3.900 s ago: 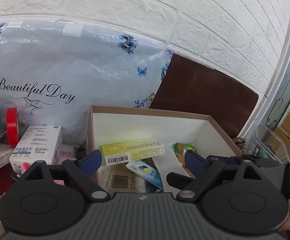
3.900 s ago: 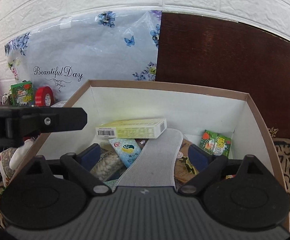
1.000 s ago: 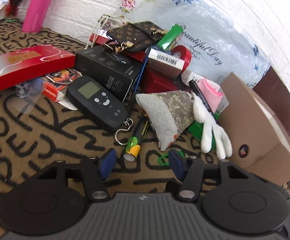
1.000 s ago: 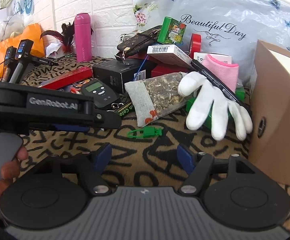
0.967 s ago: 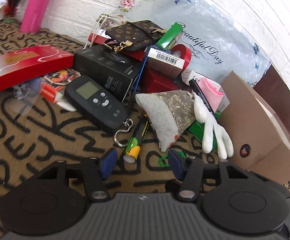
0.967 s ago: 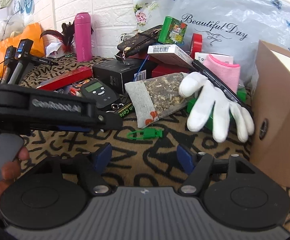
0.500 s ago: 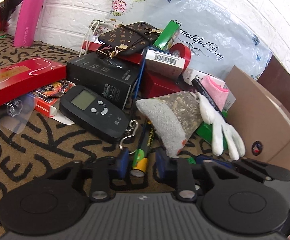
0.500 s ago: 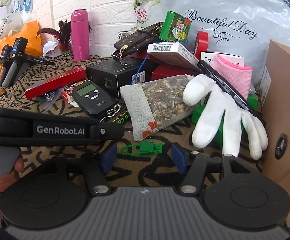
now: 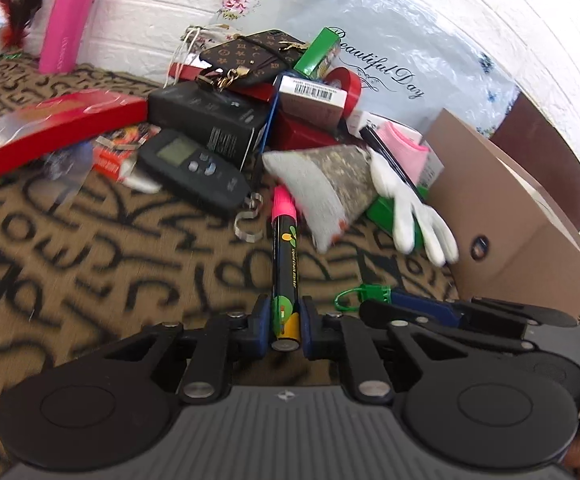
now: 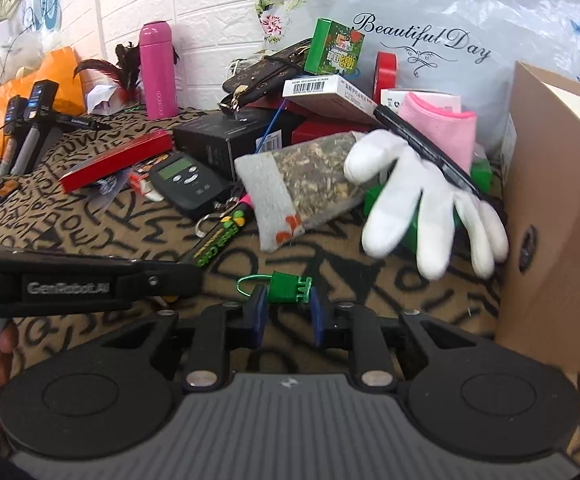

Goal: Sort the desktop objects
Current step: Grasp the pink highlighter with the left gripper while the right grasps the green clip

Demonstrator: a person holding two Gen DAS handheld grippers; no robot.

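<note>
Black marker (image 9: 285, 276), pink-capped, clamped in left gripper (image 9: 284, 326).

Both my wrist cameras sit low over the patterned cloth (image 9: 90, 248), each looking forward along its own fingers toward the white brick wall. The left view faces the pile from slightly left; the right view sits closer to the cardboard box (image 10: 553, 216). Both share the white glove (image 9: 413, 208), herb pouch (image 10: 301, 184) and green clip (image 10: 286, 280).
</note>
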